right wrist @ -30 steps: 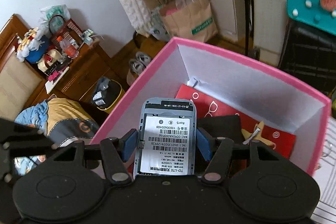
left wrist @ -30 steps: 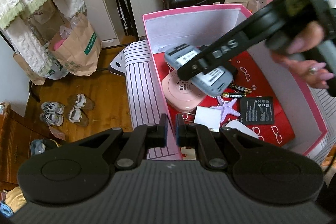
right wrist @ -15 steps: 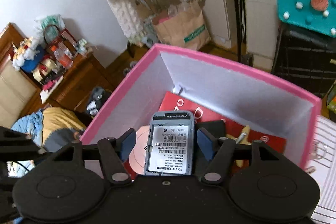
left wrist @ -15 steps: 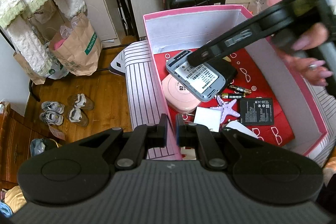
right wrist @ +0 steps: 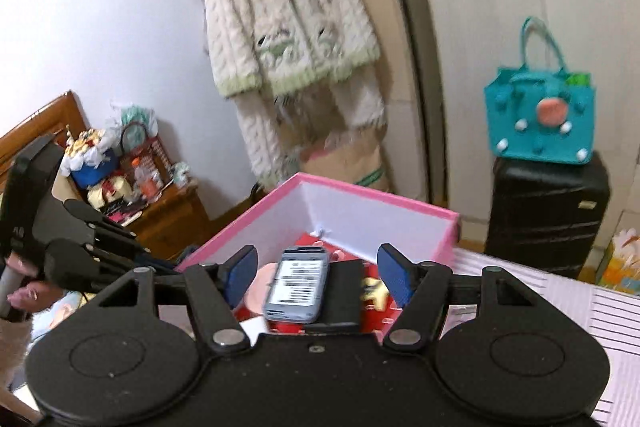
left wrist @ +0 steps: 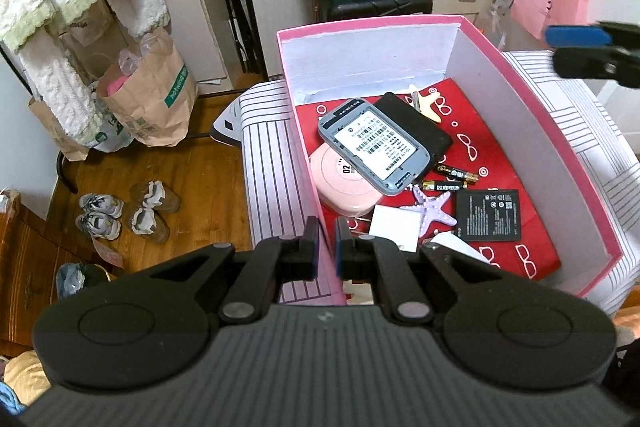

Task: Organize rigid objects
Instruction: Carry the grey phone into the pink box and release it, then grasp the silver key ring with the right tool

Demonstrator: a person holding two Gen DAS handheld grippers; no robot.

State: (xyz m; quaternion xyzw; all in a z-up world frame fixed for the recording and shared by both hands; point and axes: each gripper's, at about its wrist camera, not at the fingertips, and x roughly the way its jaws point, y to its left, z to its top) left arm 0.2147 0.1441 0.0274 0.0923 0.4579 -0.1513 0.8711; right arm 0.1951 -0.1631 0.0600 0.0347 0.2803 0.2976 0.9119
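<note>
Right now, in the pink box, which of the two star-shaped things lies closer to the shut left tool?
The lilac starfish, beside the black battery. The yellow one lies at the far wall.

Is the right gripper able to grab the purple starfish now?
Probably yes: the right gripper is open, and the purple starfish lies uncovered in the pink box, whose top is open.

The box looks like matt card, pink outside and white within. The grey router is smooth plastic with a paper label. The floor is glossy wood. The bag is brown paper.
</note>
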